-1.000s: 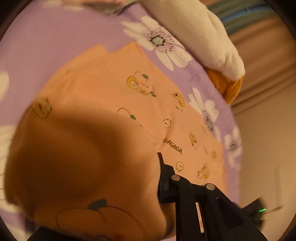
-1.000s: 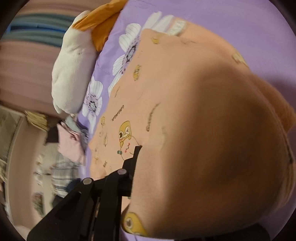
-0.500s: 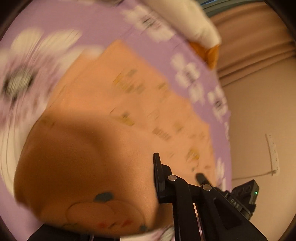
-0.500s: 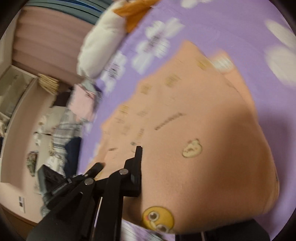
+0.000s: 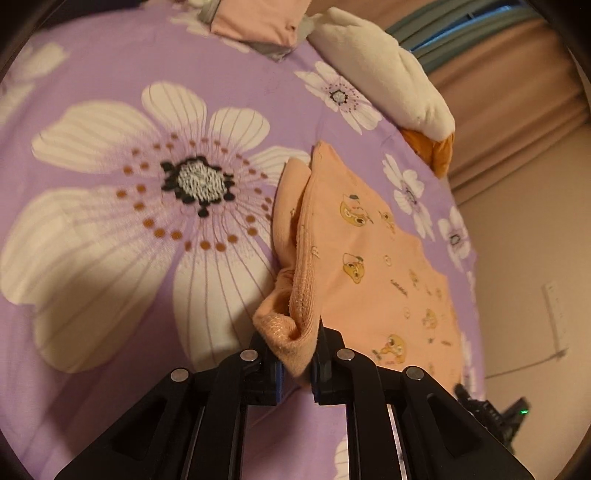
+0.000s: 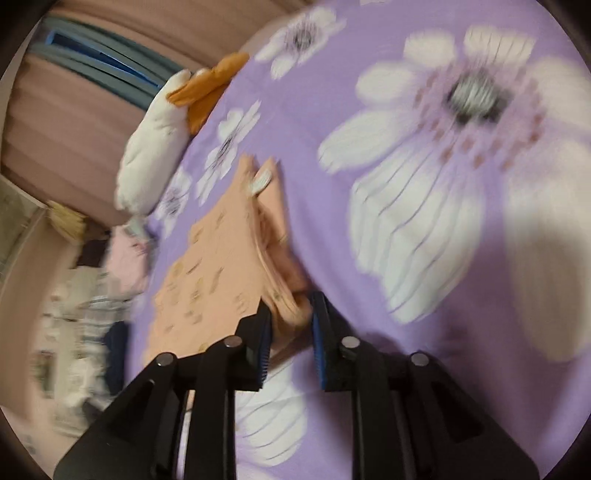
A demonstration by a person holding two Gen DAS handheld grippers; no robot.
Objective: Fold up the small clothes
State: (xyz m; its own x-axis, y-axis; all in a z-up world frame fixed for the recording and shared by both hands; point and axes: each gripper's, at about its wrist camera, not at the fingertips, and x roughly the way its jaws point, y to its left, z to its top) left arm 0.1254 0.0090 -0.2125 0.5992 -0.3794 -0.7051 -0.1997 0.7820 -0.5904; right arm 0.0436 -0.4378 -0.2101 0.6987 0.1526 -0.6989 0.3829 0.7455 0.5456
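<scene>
A small orange garment (image 5: 369, 251) with yellow duck prints lies folded over on the purple flowered bedsheet (image 5: 147, 92). My left gripper (image 5: 297, 365) is shut on its ribbed corner, low over the sheet. In the right wrist view the same garment (image 6: 221, 258) stretches away to the left, and my right gripper (image 6: 291, 332) has its jaws a little apart with the bunched edge of the garment between them.
A white and orange plush pillow (image 5: 388, 74) lies at the far edge of the bed, also in the right wrist view (image 6: 155, 147). A folded pink garment (image 5: 255, 18) lies at the far end. Other clothes (image 6: 92, 302) are piled left. Curtains (image 5: 517, 92) hang behind.
Both grippers have carried the held edge across the garment and down to the sheet. The cloth that filled the views now lies folded flat, and the right jaws have parted a little.
</scene>
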